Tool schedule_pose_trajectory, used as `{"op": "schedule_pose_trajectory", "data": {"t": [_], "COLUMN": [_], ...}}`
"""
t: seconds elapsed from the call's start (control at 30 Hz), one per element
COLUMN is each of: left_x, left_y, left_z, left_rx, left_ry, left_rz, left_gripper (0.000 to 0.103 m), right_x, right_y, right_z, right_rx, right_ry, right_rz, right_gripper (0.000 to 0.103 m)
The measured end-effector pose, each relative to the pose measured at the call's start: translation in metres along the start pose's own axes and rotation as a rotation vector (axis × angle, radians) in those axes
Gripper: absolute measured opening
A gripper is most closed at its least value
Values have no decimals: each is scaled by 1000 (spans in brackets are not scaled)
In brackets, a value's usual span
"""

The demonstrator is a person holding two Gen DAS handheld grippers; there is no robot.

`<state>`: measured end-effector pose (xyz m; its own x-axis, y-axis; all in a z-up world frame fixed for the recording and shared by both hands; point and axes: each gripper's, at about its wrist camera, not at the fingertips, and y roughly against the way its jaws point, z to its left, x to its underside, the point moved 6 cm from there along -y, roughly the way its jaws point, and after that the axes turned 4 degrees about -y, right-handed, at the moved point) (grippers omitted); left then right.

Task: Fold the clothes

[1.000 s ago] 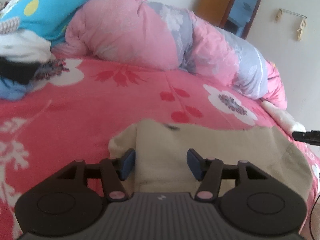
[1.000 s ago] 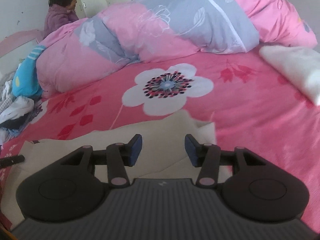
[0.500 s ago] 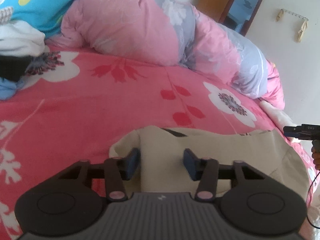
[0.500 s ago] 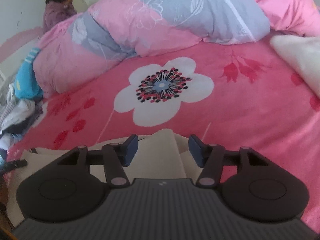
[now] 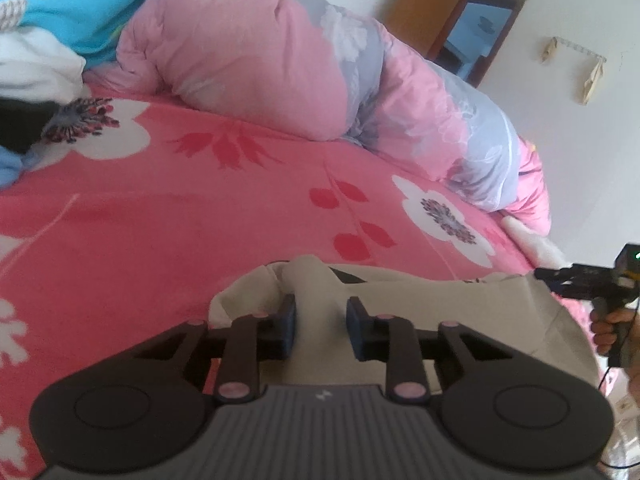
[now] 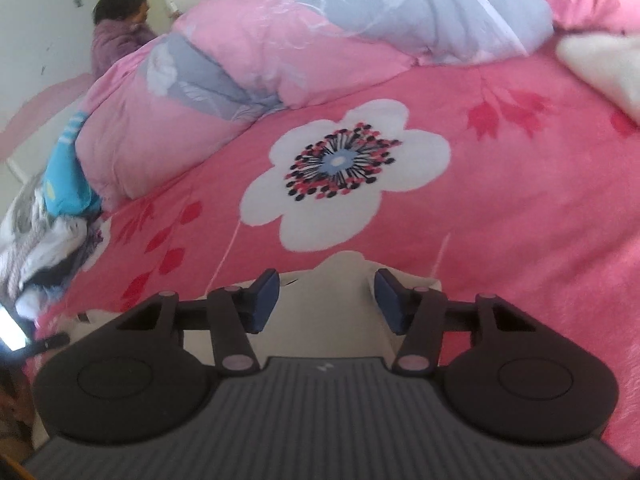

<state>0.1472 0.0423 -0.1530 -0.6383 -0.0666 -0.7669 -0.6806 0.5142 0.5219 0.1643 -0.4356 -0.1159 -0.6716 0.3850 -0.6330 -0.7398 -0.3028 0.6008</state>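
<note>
A beige garment (image 5: pixel 460 312) lies along the near edge of the pink flowered bed cover (image 5: pixel 160 220). My left gripper (image 5: pixel 320 316) has its blue pads pressed in on a raised fold at the garment's left end. At the garment's other end (image 6: pixel 328 320), my right gripper (image 6: pixel 327 300) stands open with the cloth edge between its fingers, untouched on either side. The left wrist view shows the right gripper's tip (image 5: pixel 568 278) at the far right, with a hand (image 5: pixel 616 328) on its grip.
A rolled pink and grey duvet (image 5: pixel 260 60) runs across the back of the bed. A pile of loose clothes (image 5: pixel 32 80) sits at the back left. A white fluffy item (image 6: pixel 600 64) lies at the right. A person (image 6: pixel 120 36) sits beyond the duvet.
The left gripper's fingers have drawn together onto the garment's fold. The right gripper has stayed open and slid toward the garment's near edge.
</note>
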Motion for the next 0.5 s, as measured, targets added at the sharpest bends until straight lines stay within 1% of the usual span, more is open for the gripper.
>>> {"op": "schedule_pose_trajectory", "data": {"t": [0.03,0.07,0.17,0.2,0.23,0.33,0.5], "left_x": [1,1,2,3,2,-4,-14], "left_y": [-1,-2,-3,-3,-1,6,11], "left_z": [0,1,0,-1,-1,-1,0], "left_rx": [5,9,-4,-10,-6,9,24], "left_ry": [1,2,-12,-17,-11,14,52], "left_rz": [3,6,0,-2,-14,-57,-108], "left_gripper": [27,27,25,18,10,6,6], "right_x": [0,2,8,7,6,3,-1], "right_y": [-2,-4,-7,-5,-3,4,14], "right_z": [-3,-5,-8,-8,-7,-4,1], "right_rx": [-9,-21,-11,-11,-12,-13,-15], "right_ry": [-24,-45,-63,-62,-60,-54,-44], "right_rz": [3,4,-12,-24,-36,-72,-132], "right_gripper": [45,44,30,17,10,4,3]}}
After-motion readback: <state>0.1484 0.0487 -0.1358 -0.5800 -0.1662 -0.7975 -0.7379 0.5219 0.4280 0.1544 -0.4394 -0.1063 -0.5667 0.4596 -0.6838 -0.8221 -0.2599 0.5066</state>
